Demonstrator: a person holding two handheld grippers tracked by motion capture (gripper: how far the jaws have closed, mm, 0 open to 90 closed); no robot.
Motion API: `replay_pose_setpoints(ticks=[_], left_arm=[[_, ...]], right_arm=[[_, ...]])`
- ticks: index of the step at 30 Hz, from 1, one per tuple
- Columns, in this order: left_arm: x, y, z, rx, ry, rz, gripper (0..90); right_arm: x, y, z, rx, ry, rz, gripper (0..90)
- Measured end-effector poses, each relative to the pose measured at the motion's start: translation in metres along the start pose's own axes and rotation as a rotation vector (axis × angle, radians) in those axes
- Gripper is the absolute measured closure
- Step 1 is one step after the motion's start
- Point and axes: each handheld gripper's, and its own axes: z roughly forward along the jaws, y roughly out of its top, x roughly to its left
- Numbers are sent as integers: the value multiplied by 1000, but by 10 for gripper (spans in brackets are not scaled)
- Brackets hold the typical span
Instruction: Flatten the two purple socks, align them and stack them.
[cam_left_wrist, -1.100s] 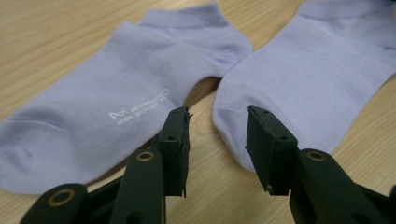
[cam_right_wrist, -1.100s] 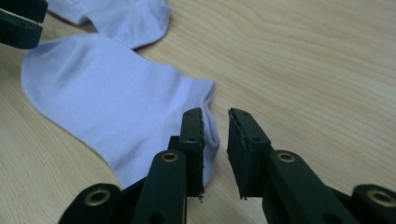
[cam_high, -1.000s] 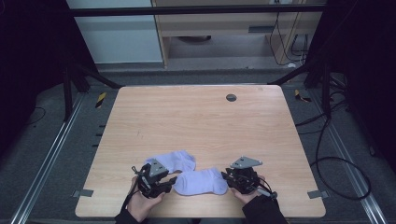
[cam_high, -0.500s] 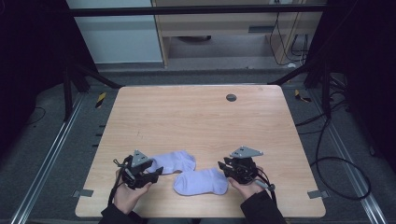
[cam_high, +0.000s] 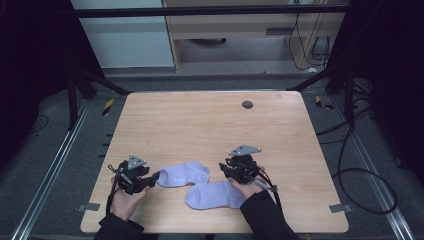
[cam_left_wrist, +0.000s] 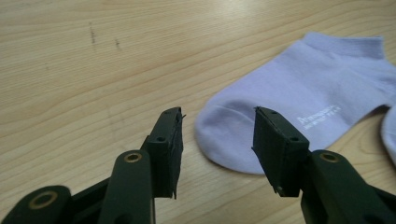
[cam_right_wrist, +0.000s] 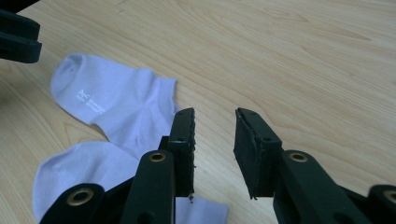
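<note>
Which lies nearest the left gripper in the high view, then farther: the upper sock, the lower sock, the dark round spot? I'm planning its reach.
1. Upper sock, at the left gripper's tips.
2. Lower sock, farther right, nearer the person.
3. Dark round spot, near the far edge.

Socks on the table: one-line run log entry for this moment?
left gripper: open, at toe of far sock | right gripper: open, by near sock | socks flat on table, nothing held
</note>
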Motion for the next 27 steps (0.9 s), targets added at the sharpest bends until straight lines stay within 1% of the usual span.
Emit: replay_pose_setpoints(ticks=[1, 5, 12, 16, 19, 21, 27], left_arm=[[2, 0, 1, 0, 2, -7, 524], [5, -1, 3, 7, 10, -16, 533], [5, -2, 14, 32, 12, -9, 552], [5, -3, 20, 53, 13, -9, 567], [4, -3, 24, 68, 9, 7, 578], [4, -4, 26, 73, 9, 10, 586], [2, -5, 30, 95, 8, 22, 627]], right_arm=[[1, 2, 3, 5, 3, -4, 684], [6, 9, 13, 7, 10, -6, 688], [18, 14, 35, 42, 23, -19, 694], [22, 13, 47, 65, 22, -21, 700], [24, 10, 55, 81, 19, -25, 705], [26, 8, 59, 97, 17, -30, 707], [29, 5, 69, 120, 12, -42, 711]])
